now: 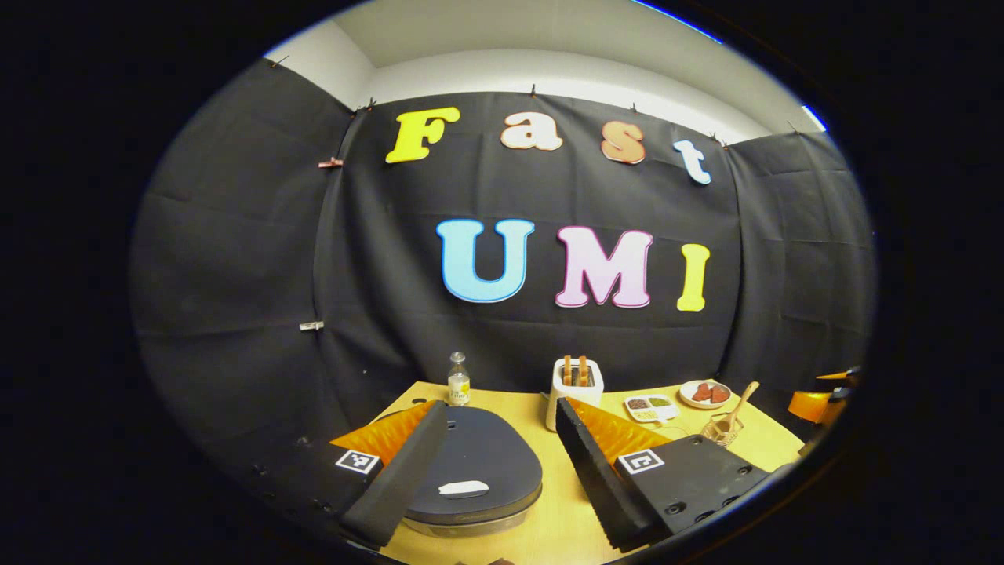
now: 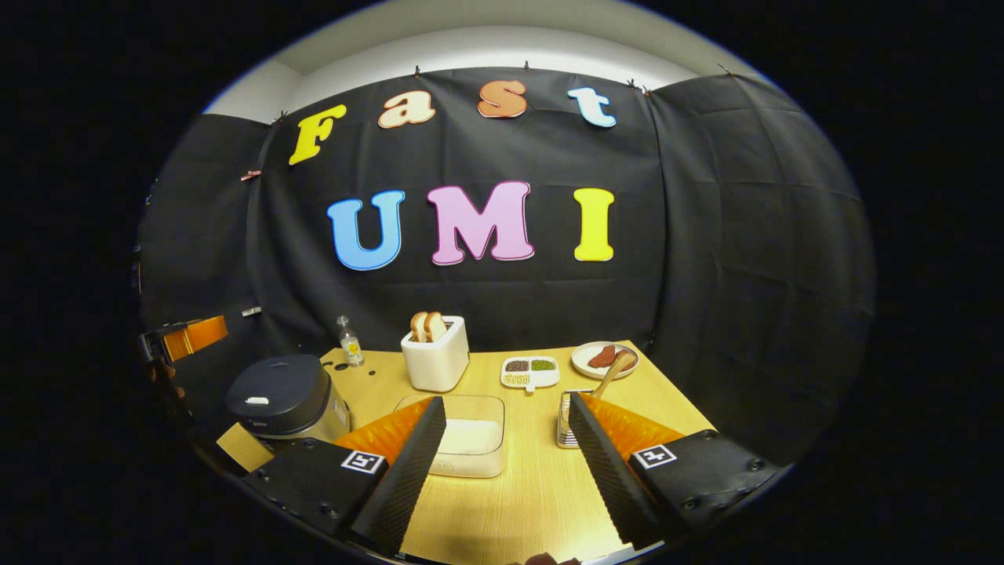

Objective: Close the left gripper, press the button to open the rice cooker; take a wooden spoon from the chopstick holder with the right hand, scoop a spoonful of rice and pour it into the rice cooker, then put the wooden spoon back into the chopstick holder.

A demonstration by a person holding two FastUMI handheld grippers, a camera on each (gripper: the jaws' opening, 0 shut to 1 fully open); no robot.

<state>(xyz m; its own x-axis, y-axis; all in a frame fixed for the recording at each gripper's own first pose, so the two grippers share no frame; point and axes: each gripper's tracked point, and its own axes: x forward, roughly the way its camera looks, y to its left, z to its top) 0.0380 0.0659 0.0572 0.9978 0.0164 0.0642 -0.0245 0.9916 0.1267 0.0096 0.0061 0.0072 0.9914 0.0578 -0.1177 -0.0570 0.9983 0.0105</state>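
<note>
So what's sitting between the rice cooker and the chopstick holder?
In the right gripper view, the clear rice container lies between the rice cooker and the chopstick holder.

On the table (image 2: pixel 502 502), the rice cooker (image 2: pixel 286 404) sits left of the rice container (image 2: pixel 471 443); the toaster (image 2: pixel 437 357) stands behind.

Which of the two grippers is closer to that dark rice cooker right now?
Left. The left gripper hovers open right over the rice cooker, its lid between the fingers. The right gripper is off to the side, open over the clear rice container.

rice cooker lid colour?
Dark grey, nearly black, on the rice cooker; clearest in the left gripper view.
</note>
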